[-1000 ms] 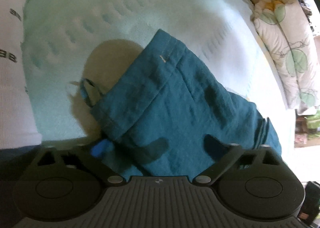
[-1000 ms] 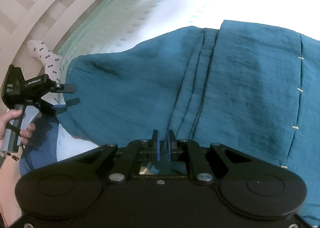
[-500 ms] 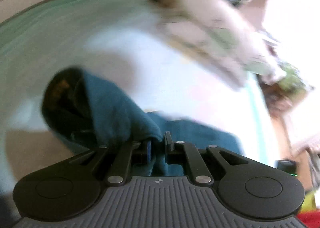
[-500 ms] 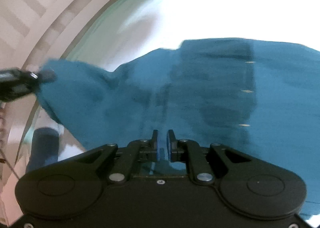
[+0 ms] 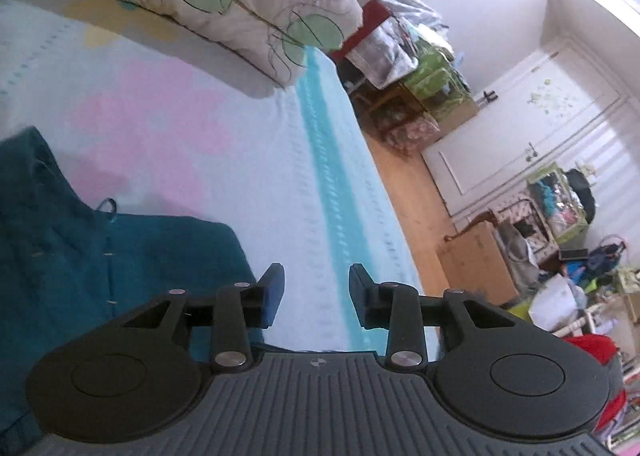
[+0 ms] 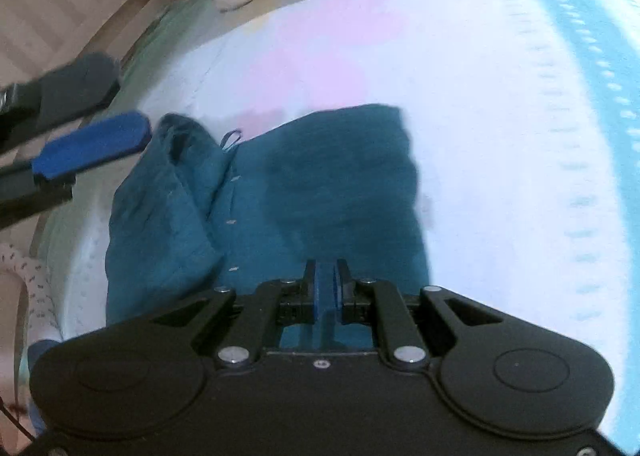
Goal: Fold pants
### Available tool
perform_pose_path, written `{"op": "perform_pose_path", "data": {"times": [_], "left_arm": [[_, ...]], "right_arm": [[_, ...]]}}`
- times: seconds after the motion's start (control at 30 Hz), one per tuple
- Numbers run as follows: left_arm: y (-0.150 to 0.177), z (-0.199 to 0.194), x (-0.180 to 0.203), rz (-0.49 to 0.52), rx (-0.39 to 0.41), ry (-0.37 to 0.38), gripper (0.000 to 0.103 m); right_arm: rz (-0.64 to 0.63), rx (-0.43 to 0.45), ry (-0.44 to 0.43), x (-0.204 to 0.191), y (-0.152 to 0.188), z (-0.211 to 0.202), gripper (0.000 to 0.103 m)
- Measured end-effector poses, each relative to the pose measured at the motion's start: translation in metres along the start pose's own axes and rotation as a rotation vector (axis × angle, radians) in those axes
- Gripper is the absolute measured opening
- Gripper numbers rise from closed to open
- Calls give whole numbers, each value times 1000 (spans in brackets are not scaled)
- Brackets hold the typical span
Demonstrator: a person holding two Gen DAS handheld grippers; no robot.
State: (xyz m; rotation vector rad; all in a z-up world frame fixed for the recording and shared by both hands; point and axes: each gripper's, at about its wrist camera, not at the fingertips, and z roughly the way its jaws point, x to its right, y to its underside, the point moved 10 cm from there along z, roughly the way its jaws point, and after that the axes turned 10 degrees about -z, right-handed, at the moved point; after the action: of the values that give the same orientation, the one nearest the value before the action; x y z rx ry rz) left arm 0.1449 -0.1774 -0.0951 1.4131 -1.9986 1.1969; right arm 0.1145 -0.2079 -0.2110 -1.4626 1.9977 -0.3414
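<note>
1. Pants (image 6: 320, 196): the teal garment lay folded over on the bed (image 6: 500, 136), a compact bundle with a rumpled fold at 9 o'clock of its middle and a small loop at its far edge. One second before, it was spread wider, and half a second before, the left gripper carried a pinched corner across; that corner had since been laid down and let go.
2. Meaning for the task: one fold appeared complete, though the left part looked bunched and probably needed smoothing.
3. Left gripper (image 5: 316, 296): the jaws stood spread with nothing between them, off the cloth, pointing past the bed's edge toward the room; pants (image 5: 120, 256) sat at 9 o'clock in its view.
4. Right gripper (image 6: 326, 288): the jaws were pressed nearly together, pinching the near edge of the pants.
5. Pillow (image 5: 224, 0): lay at 12 o'clock, well apart from the garment.
</note>
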Motion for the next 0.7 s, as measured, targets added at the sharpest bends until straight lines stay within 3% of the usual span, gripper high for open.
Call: {"op": "perform_pose_path", "data": {"times": [0.1, 0.23, 0.37, 0.5, 0.7], "left_arm": [[-4, -29, -28, -16, 61, -88, 37], [-9, -83, -88, -72, 164, -269, 38], [1, -125, -148, -139, 213, -418, 38], [23, -135, -181, -211, 177, -453, 38], [44, -133, -199, -261, 156, -446, 38]], "right_arm": [[-34, 16, -12, -7, -6, -1, 19], [-83, 32, -75, -31, -14, 10, 21], [-161, 41, -128, -62, -15, 26, 41], [-250, 26, -132, -89, -13, 47, 43], [-255, -73, -120, -93, -5, 88, 45]]}}
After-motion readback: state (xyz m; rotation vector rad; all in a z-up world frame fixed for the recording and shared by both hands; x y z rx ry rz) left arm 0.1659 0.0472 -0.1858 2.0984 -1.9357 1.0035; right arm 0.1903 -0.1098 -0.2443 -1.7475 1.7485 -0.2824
